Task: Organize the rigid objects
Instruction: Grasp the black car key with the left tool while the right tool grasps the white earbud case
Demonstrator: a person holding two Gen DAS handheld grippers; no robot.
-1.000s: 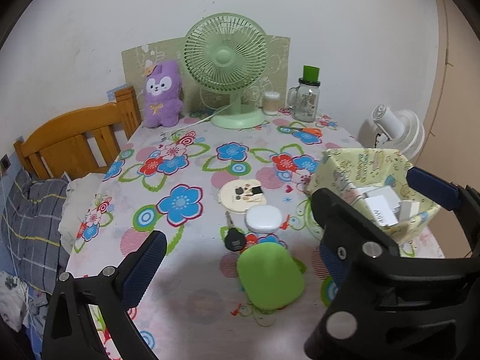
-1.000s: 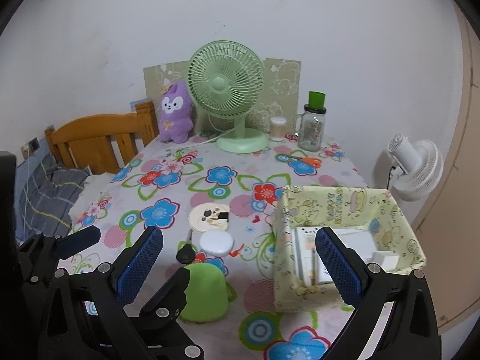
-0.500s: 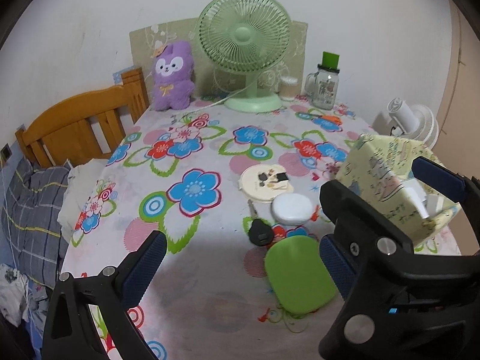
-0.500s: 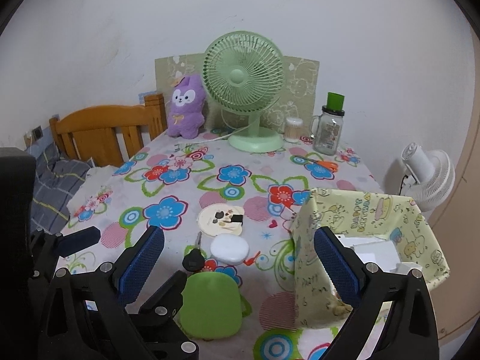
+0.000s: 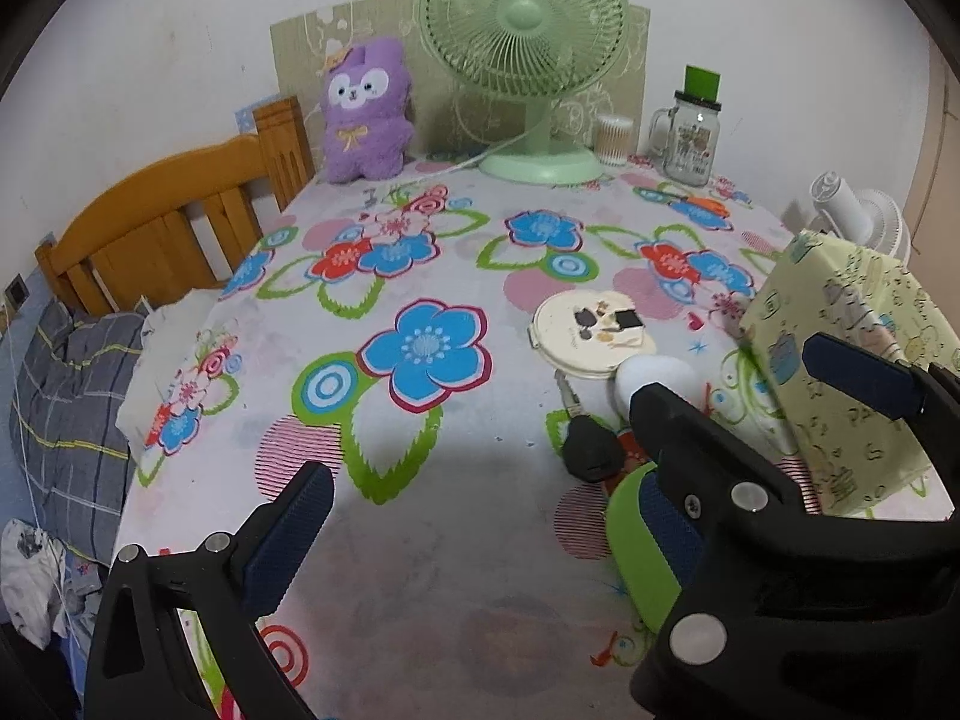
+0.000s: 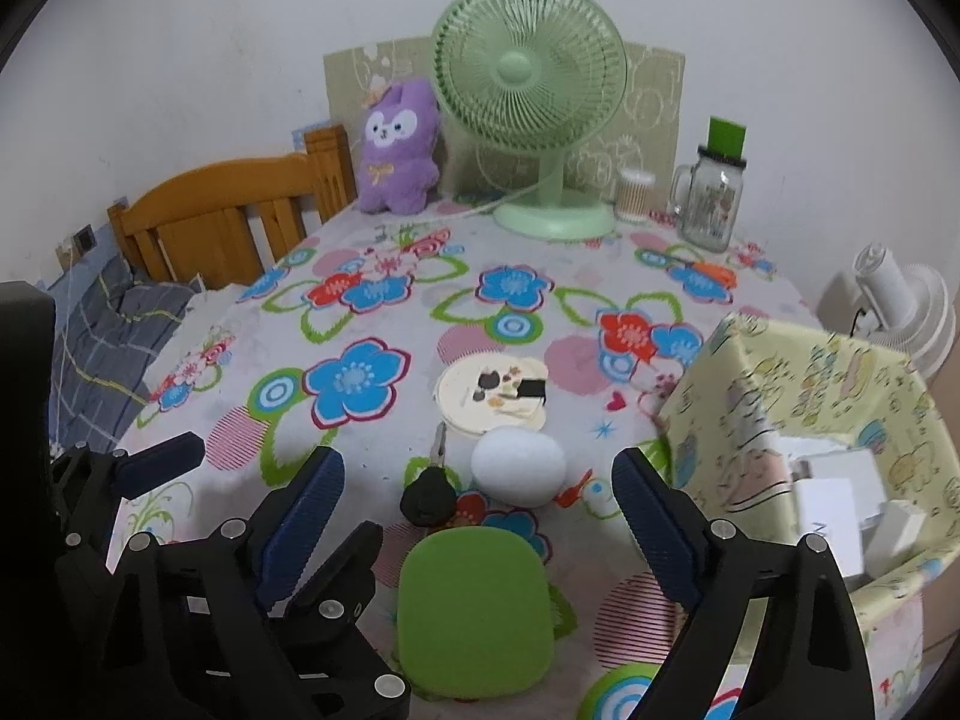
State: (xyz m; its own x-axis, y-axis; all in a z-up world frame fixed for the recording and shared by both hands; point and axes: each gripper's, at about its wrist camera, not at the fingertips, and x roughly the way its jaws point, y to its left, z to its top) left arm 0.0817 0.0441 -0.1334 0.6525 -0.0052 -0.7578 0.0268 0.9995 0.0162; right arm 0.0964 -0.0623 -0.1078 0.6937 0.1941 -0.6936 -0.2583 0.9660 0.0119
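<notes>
A green rounded case (image 6: 474,606), a black car key (image 6: 427,495), a white oval case (image 6: 518,466) and a cream round lid (image 6: 492,399) lie on the flowered tablecloth. A yellow patterned fabric box (image 6: 828,420) with white items inside stands at the right, tilted. My right gripper (image 6: 477,516) is open, straddling the green case from just above. My left gripper (image 5: 474,531) is open over bare cloth left of the key (image 5: 588,450); the green case (image 5: 636,546) shows partly behind the right gripper's finger in that view.
A green desk fan (image 6: 531,96), a purple plush (image 6: 399,147), a glass jar mug (image 6: 711,198) and a small cotton swab jar (image 6: 635,192) stand at the table's back. A wooden bed headboard (image 6: 234,210) is at the left, a white fan (image 6: 900,306) at the right.
Both grippers moved forward and lower toward the objects. The yellow box has tilted toward the left compared with a second ago.
</notes>
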